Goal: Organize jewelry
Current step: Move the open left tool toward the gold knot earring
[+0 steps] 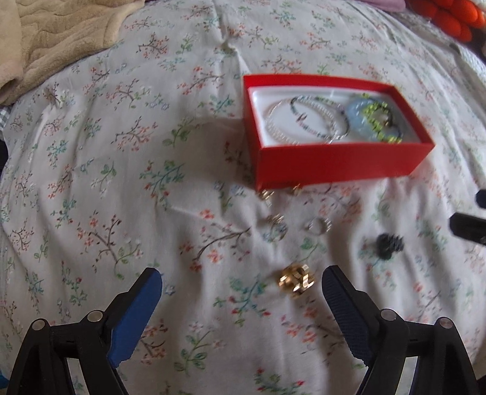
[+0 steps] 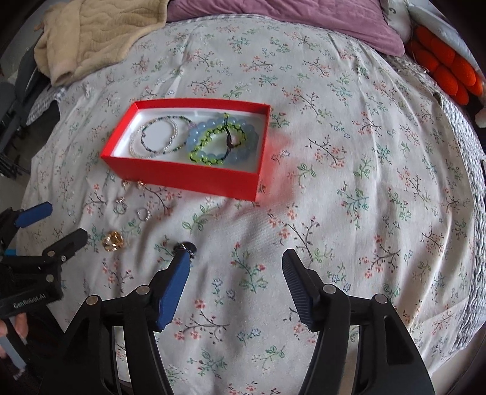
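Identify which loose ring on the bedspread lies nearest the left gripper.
The chunky gold ring, lying ahead between the open left gripper fingers; the silver rings lie nearer the red box.

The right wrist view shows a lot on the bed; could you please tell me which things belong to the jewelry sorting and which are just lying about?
Job:
- red box
- beaded bracelets inside it
- gold ring
- silver rings
- small black piece

Lying about:
- beige blanket
- purple pillow
- orange cushion
- floral sheet
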